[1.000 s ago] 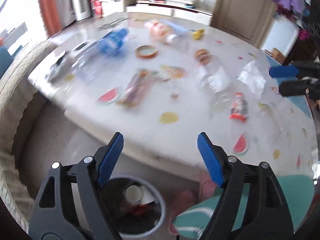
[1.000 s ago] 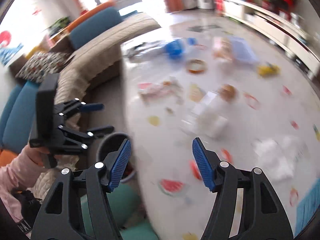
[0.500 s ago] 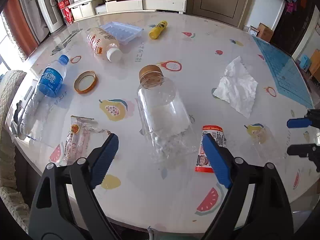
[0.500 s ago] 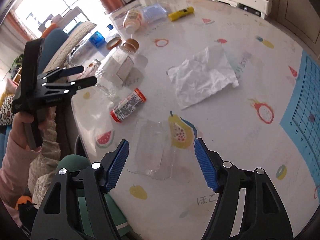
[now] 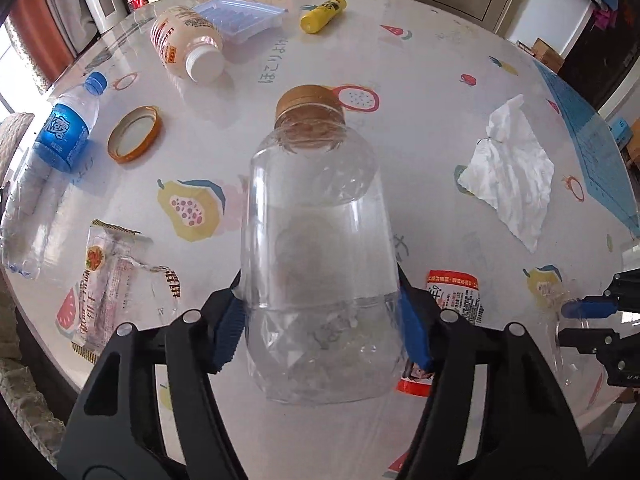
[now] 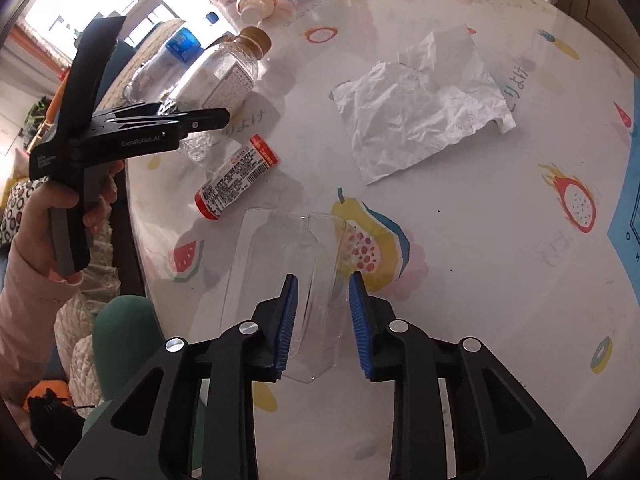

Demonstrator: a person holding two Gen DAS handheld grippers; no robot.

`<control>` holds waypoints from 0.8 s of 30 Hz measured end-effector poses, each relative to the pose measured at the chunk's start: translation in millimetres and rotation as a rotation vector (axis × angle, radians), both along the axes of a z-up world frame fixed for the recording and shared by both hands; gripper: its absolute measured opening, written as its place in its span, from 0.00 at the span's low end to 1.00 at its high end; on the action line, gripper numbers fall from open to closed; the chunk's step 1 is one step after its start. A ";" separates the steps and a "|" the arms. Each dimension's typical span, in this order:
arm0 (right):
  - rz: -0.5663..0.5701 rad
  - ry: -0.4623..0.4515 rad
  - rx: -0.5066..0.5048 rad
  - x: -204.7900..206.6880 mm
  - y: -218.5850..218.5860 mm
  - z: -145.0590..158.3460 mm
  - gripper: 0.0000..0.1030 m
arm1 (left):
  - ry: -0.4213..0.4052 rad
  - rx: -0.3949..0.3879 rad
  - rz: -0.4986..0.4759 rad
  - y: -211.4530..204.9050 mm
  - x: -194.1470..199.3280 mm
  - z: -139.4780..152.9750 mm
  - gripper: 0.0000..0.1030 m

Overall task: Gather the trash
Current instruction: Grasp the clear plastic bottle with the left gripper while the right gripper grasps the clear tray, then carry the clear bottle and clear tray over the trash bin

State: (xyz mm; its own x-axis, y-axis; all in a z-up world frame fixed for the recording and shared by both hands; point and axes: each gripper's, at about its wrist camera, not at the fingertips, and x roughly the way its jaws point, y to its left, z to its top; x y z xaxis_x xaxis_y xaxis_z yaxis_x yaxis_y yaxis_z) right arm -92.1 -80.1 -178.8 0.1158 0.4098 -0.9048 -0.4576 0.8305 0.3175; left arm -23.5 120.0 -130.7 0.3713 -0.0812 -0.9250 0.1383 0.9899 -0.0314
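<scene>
A clear plastic bottle [image 5: 316, 208] with a gold cap lies on the round fruit-print table [image 5: 420, 92]. My left gripper [image 5: 320, 280] straddles its lower body. Its jaws are closing and the blue pads [image 5: 228, 328] sit against both sides; the right wrist view shows the same bottle [image 6: 228, 72] and left gripper [image 6: 216, 118]. A clear plastic tray [image 6: 276, 264] lies flat near the table's edge. My right gripper [image 6: 323, 280] points down over the tray's right rim. Its jaws are closing, the rim stands between the pads, and a gap shows on both sides.
Loose on the table: a crumpled white tissue [image 6: 424, 108], a small red-capped bottle [image 6: 236, 176], a blue-labelled water bottle [image 5: 60, 136], a gold lid [image 5: 134, 132], a snack wrapper [image 5: 108, 280], an orange drink bottle [image 5: 186, 44], an ice tray [image 5: 240, 18], a yellow tube [image 5: 322, 14].
Both grippers swung from beside the table down over it. The left came around the clear bottle and narrowed onto it. The right narrowed its jaws over the clear tray's rim.
</scene>
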 end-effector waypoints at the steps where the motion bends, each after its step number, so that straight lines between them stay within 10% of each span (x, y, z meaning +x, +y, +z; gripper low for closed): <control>1: -0.001 0.007 0.003 0.5 0.1 -2.6 0.19 | -0.005 0.000 -0.002 0.3 -0.5 -0.5 0.59; 24: 0.071 -0.064 0.081 6.9 38.1 43.8 0.12 | -0.102 -0.064 0.060 53.2 -61.2 38.0 0.58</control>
